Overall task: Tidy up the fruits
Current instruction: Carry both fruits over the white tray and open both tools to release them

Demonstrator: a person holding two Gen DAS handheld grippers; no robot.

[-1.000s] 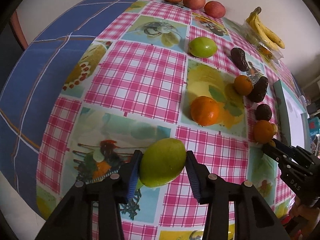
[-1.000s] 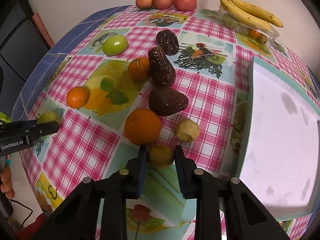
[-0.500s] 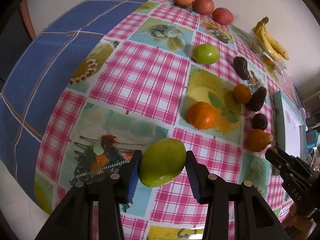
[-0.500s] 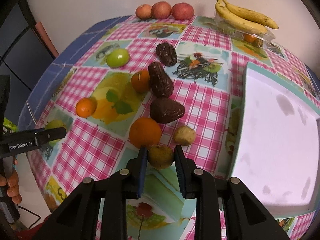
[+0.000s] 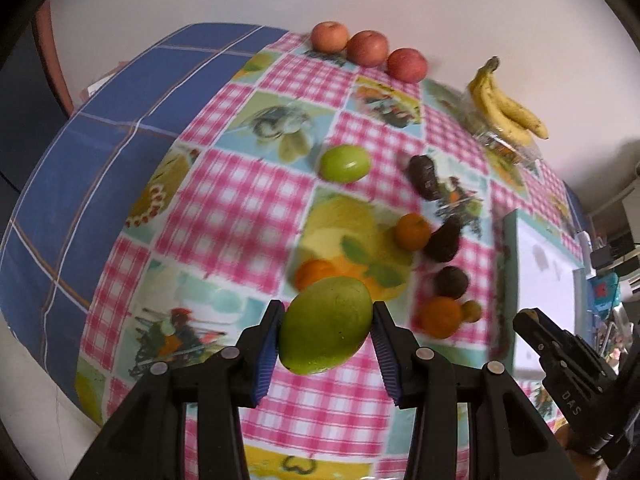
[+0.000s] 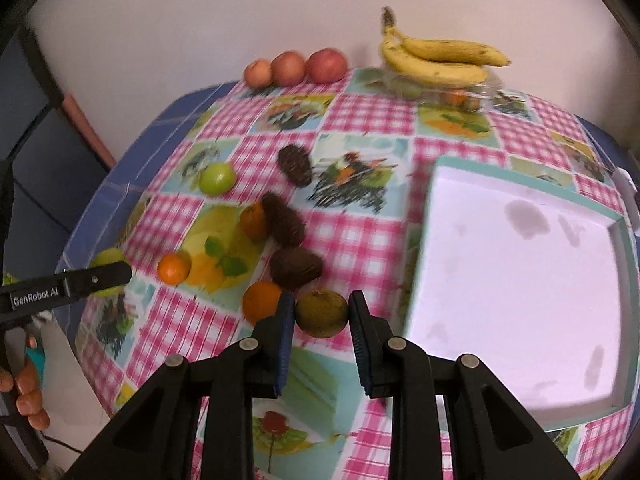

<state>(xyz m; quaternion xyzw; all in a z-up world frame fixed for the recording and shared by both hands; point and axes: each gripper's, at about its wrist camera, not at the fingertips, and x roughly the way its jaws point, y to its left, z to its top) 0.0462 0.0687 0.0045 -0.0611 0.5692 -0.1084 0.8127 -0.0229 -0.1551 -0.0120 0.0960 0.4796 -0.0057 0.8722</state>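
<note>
My left gripper (image 5: pixel 326 330) is shut on a large green mango (image 5: pixel 326 326), held above the checked tablecloth (image 5: pixel 224 200). In the right wrist view that mango (image 6: pixel 107 258) shows behind the left gripper (image 6: pixel 114 276) at the left edge. My right gripper (image 6: pixel 321 316) is shut on a small brownish-green round fruit (image 6: pixel 321 313), lifted just in front of an orange (image 6: pixel 260 302) and a dark avocado (image 6: pixel 296 269). The right gripper (image 5: pixel 528 320) also shows at the lower right of the left wrist view.
On the cloth lie a green apple (image 6: pixel 217 178), two more oranges (image 6: pixel 173 267), two more avocados (image 6: pixel 283 220), three red apples (image 6: pixel 296 67) and bananas (image 6: pixel 436 60) on a clear box. A white tray (image 6: pixel 520 280) sits at right. A hand (image 6: pixel 28 392) holds the left gripper.
Both grippers have risen and drawn back from the table with their fruit still held. The left view has swung right, so the mango now covers part of an orange.
</note>
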